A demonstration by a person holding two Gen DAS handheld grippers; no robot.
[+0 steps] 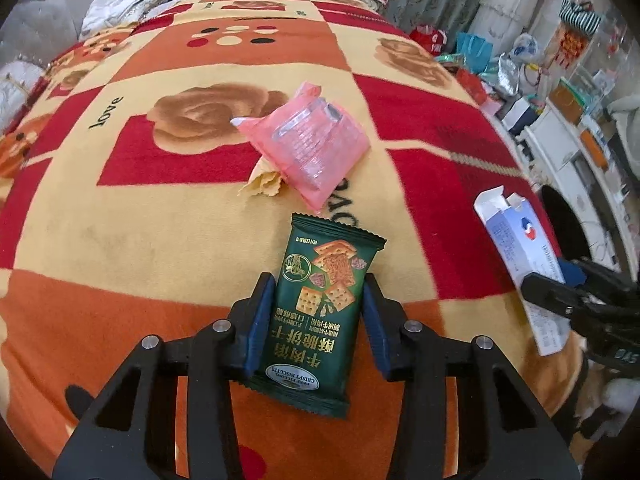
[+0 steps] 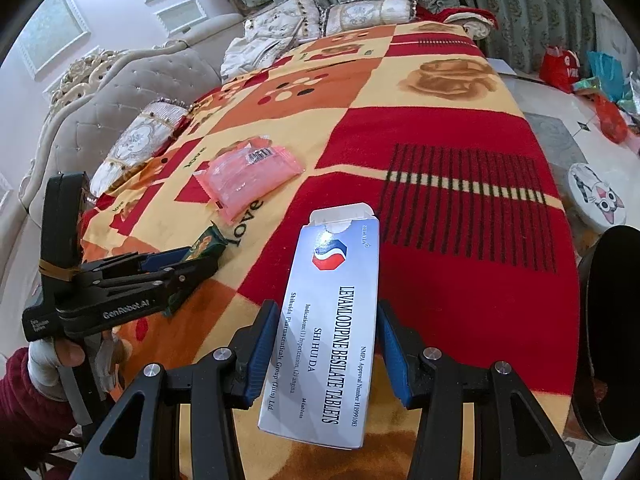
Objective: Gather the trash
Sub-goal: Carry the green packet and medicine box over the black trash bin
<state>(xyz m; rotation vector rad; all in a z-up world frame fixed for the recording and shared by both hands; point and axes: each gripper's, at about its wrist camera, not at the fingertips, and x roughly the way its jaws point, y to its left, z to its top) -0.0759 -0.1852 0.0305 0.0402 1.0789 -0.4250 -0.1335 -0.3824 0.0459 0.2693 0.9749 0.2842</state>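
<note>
My left gripper [image 1: 318, 290] is shut on a green biscuit packet [image 1: 320, 312] and holds it over the patterned blanket [image 1: 140, 220]; the packet also shows in the right wrist view [image 2: 206, 245]. My right gripper [image 2: 324, 320] is shut on a white tablet box [image 2: 326, 320] with its end flap open; the box also shows at the right of the left wrist view [image 1: 520, 248]. A pink plastic packet [image 1: 308, 148] lies on the blanket ahead of both grippers, over a yellow wrapper [image 1: 262, 184]. It also shows in the right wrist view [image 2: 248, 176].
The blanket covers a bed with pillows [image 2: 360, 14] at the far end and a tufted headboard [image 2: 100, 112] at left. Bags and clutter [image 1: 500, 64] lie on the floor to the right. A round cat-print stool [image 2: 596, 196] and a dark bin rim [image 2: 612, 320] stand at right.
</note>
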